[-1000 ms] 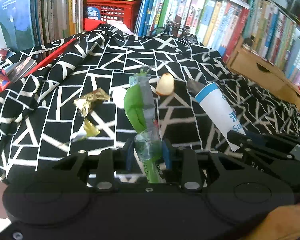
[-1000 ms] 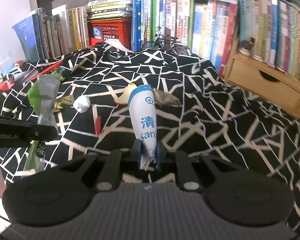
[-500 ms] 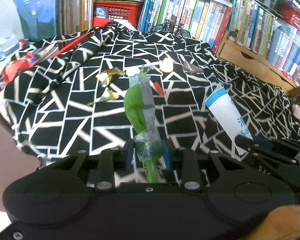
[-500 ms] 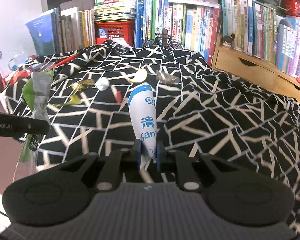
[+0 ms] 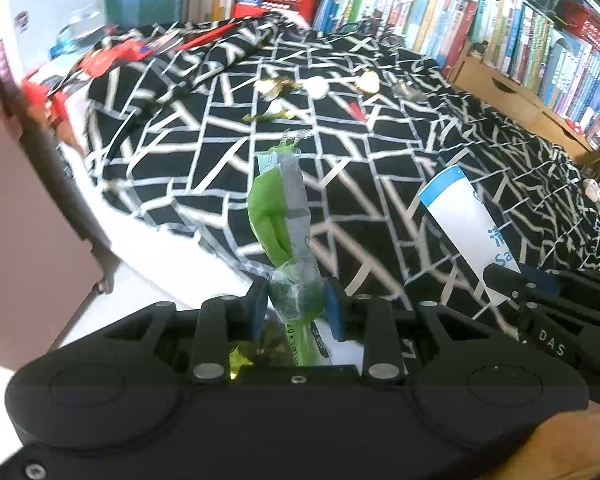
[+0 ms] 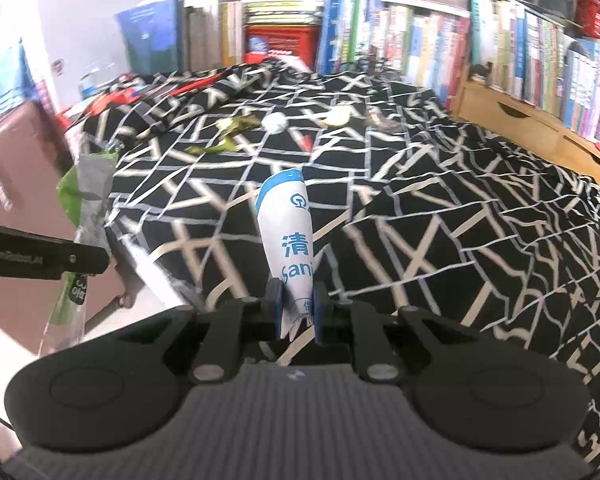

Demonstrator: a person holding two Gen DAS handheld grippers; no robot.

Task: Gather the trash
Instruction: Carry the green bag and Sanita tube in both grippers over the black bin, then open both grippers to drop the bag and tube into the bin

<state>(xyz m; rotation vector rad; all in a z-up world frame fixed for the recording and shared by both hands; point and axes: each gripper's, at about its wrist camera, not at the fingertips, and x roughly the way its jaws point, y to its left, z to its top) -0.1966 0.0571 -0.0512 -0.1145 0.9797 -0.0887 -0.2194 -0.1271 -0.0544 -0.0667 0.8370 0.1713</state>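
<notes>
A: Now that both pieces are lifted, the green wrapper sits pinched in the left gripper, the white paper bag in the right gripper.
B: Both have pulled back past the table edge. Scraps remain there; drop-off looks next.

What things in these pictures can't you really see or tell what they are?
- Bottom of the green wrapper: left wrist view, hidden behind the left gripper.
- Rest of the print on the white and blue paper bag: right wrist view, covered by the right gripper fingers.
- Small scraps far off on the black and white cloth: both views, blurred and too small to name.
- Any trash bin: not in either view.
</notes>
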